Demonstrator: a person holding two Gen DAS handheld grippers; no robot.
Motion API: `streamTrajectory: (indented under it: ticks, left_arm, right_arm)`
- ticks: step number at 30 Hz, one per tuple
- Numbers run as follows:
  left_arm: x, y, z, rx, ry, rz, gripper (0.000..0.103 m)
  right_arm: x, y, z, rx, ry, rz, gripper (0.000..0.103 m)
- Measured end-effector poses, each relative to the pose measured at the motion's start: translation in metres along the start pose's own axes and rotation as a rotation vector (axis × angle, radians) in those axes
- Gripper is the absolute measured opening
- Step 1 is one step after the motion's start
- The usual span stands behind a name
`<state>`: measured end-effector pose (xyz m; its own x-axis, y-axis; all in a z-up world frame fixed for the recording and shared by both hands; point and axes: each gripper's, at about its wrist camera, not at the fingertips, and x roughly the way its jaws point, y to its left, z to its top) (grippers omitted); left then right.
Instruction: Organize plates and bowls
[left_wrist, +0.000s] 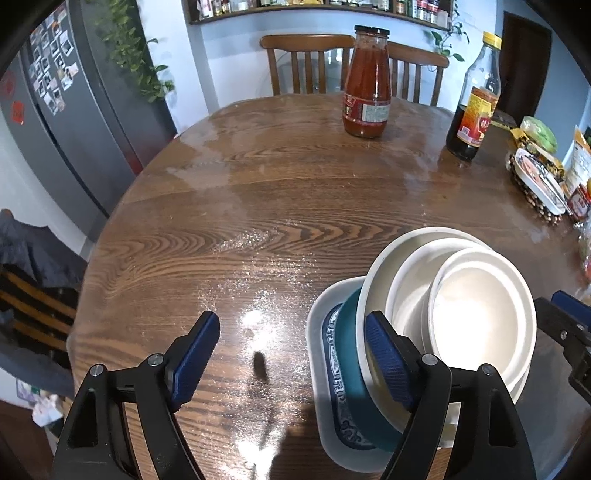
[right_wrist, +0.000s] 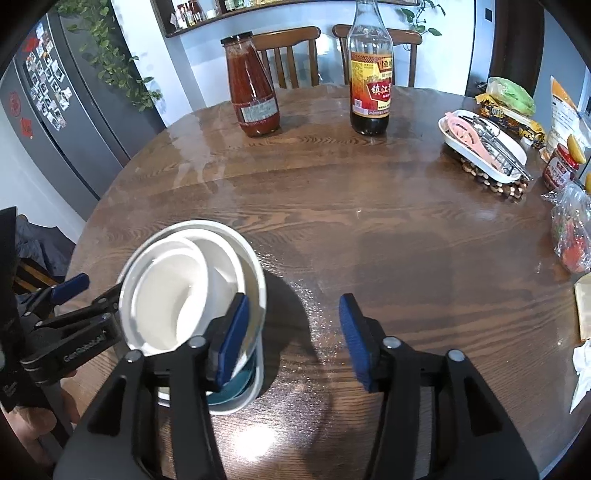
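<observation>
The left gripper (left_wrist: 291, 360) has its blue-padded jaws spread wide with nothing between them; its right finger stands in front of the rim of the stack of nested white bowls (left_wrist: 461, 306), though actual contact cannot be made out. The right gripper (right_wrist: 295, 339) is likewise spread apart and holds nothing, its left finger overlapping the same stack's edge in view.

The white bowls sit tilted in a teal bowl (left_wrist: 351, 373), which rests on a white oblong plate with a blue patterned centre (left_wrist: 321, 387).

The stack is on a round dark wooden table (left_wrist: 258, 206). Beyond the stack stand a red sauce jar (left_wrist: 367, 83) and a dark vinegar bottle (left_wrist: 474, 98), with wooden chairs (left_wrist: 306, 62) behind. Left of the stack, off the table, is a grey refrigerator (left_wrist: 66, 122).
</observation>
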<state>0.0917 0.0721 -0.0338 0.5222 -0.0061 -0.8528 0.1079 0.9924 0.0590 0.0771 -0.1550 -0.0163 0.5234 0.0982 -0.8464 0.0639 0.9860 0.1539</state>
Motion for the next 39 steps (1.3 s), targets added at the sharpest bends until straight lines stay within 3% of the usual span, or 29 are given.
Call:
streamTrajectory:
  ticks: [8, 14, 16, 21, 24, 34, 38, 39]
  left_arm:
    - [-0.009, 0.005, -0.003, -0.020, -0.015, -0.008, 0.082]
    - [-0.025, 0.013, -0.006, -0.040, -0.042, -0.021, 0.085]
    - [-0.029, 0.014, -0.007, -0.038, -0.050, -0.018, 0.090]
    - [-0.037, 0.016, -0.009, -0.050, -0.054, -0.039, 0.090]
    - [-0.042, 0.016, -0.010, -0.052, -0.061, -0.044, 0.090]
    - [-0.058, 0.013, -0.013, -0.045, -0.088, -0.054, 0.094]
    - [-0.067, 0.015, -0.016, -0.052, -0.104, -0.071, 0.095]
    - [-0.069, 0.015, -0.016, -0.054, -0.111, -0.075, 0.096]
  right_arm:
    - [-0.010, 0.004, -0.004, -0.007, -0.019, 0.013, 0.057]
    - [-0.018, 0.009, -0.009, -0.027, -0.038, 0.015, 0.071]
    - [-0.020, 0.010, -0.010, -0.035, -0.044, 0.010, 0.072]
    - [-0.027, 0.013, -0.013, -0.037, -0.054, 0.020, 0.075]
    - [-0.031, 0.016, -0.014, -0.047, -0.064, 0.019, 0.083]
    - [-0.041, 0.025, -0.020, -0.086, -0.067, 0.031, 0.087]
    - [-0.045, 0.030, -0.023, -0.111, -0.066, 0.050, 0.103]
    - [-0.047, 0.031, -0.023, -0.121, -0.068, 0.054, 0.103]
